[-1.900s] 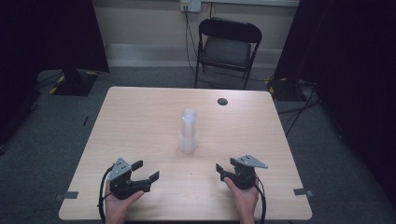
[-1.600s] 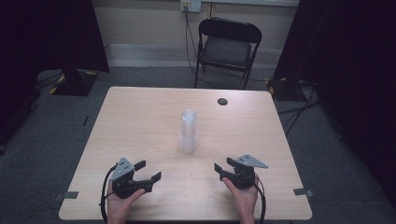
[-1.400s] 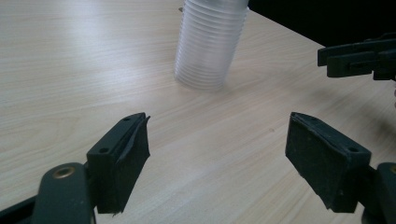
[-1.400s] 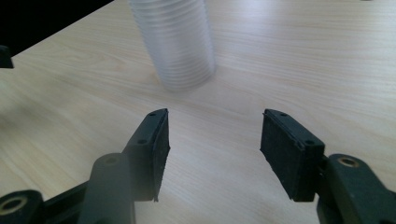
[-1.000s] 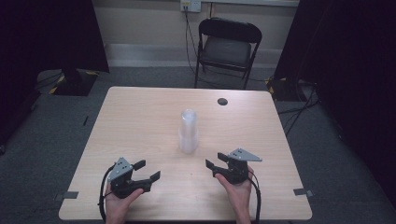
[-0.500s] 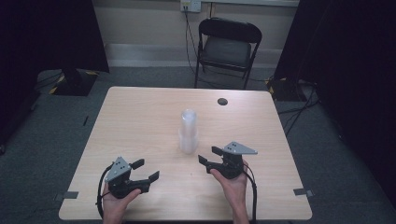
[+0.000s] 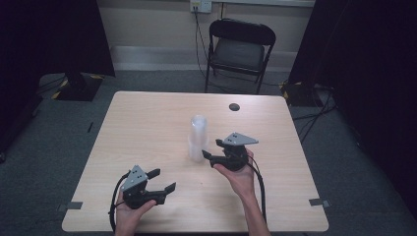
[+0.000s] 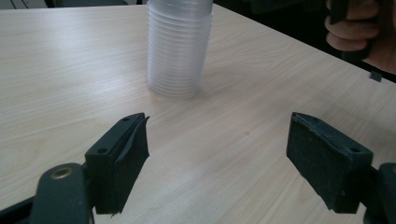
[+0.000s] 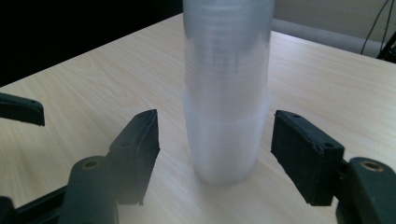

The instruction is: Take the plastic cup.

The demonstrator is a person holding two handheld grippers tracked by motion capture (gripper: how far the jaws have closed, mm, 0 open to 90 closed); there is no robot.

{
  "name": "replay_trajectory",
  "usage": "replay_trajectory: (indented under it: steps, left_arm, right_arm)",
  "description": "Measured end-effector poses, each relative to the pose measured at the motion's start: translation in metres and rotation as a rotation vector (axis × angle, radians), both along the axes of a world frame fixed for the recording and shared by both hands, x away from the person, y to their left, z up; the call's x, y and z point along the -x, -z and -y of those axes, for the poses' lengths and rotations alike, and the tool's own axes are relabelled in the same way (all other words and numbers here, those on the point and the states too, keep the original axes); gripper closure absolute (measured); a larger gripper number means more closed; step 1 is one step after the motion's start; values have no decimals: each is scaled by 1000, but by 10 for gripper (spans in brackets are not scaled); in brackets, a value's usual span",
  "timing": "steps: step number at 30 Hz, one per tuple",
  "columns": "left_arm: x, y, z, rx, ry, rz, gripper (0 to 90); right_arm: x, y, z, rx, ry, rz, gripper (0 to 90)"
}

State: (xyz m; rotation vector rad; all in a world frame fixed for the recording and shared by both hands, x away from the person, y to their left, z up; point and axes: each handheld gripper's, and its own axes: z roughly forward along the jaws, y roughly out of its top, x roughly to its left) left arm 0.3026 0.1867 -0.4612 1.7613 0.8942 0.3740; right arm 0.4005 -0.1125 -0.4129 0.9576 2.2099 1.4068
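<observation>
On pale wood table (image 7: 147,128) — cup stack (image 7: 197,138)

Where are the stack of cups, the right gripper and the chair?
stack of clear plastic cups (image 7: 197,139), high view, middle of stack
right gripper (image 7: 210,150), high view, between its fingertips
black folding chair (image 7: 237,55), high view, seat

Cup stack (image 9: 226,93) top is cut off in both tongs views and blurred up close; I can't identify the dark disc (image 7: 234,106) on the bench.
</observation>
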Motion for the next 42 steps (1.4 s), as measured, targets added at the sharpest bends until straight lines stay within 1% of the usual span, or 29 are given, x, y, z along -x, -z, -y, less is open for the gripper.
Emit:
replay_trajectory:
  steps: [2,5,7,8,9,10,11,13,14,17,18,20,21,23,25,26,28,30,34,36,37,38,42]
  left_arm:
    - [0,0,1,1,3,-3,207]
    - [1,1,1,-10,7,-1,207]
    - [1,2,2,-6,9,-6,204]
    - [1,2,2,-16,9,-14,202]
    - [0,3,2,-15,7,-14,202]
    - [0,4,3,-17,6,-18,202]
    - [0,4,3,-14,7,-19,202]
    - [0,3,4,-4,7,-16,202]
    - [0,3,3,-9,9,-14,201]
    - [0,2,2,-10,8,-18,199]
    - [-1,3,2,-7,7,-16,199]
    - [0,2,1,-4,2,-22,199]
    - [0,2,1,-2,2,-21,199]
    - [0,2,-1,1,-3,-20,199]
    - [0,3,-3,6,-9,-26,198]
    - [0,3,-4,10,-10,-27,196]
    - [0,3,-5,9,-13,-28,196]
    - [0,2,-6,8,-13,-26,195]
    - [-1,2,-7,14,-19,-28,193]
    - [0,3,-7,16,-18,-27,190]
    - [-1,4,-7,26,-20,-27,190]
    - [-1,4,-7,20,-21,-30,187]
    - [-1,6,-6,20,-15,-36,186]
  right_arm:
    - [-5,-4,-5,14,-3,14,316]
    - [-13,-9,-11,15,-17,26,291]
    - [-18,-12,-14,19,-23,36,273]
    - [-21,-13,-16,22,-17,39,252]
    - [-24,-13,-17,23,-14,45,244]
    - [-27,-13,-18,18,-18,43,244]
    - [-35,-13,-20,20,-23,42,227]
    - [-37,-13,-21,20,-20,43,223]
    - [-43,-13,-25,15,-33,34,218]
    - [-46,-14,-28,25,-28,40,216]
    - [-50,-13,-31,11,-39,42,213]
    - [-52,-12,-33,6,-37,41,211]
    - [-55,-10,-34,3,-38,33,211]
    - [-60,-6,-39,16,-36,33,213]
    - [-62,-4,-40,18,-38,24,217]
    - [-64,-1,-41,4,-46,10,223]
    - [-65,2,-42,9,-37,13,223]
    - [-66,4,-43,3,-39,1,223]
    - [-67,7,-45,21,-37,12,235]
    - [-67,8,-45,19,-36,16,237]
    - [-68,8,-45,11,-40,14,237]
    - [-68,9,-46,13,-42,17,239]
    - [-67,10,-48,17,-45,21,239]
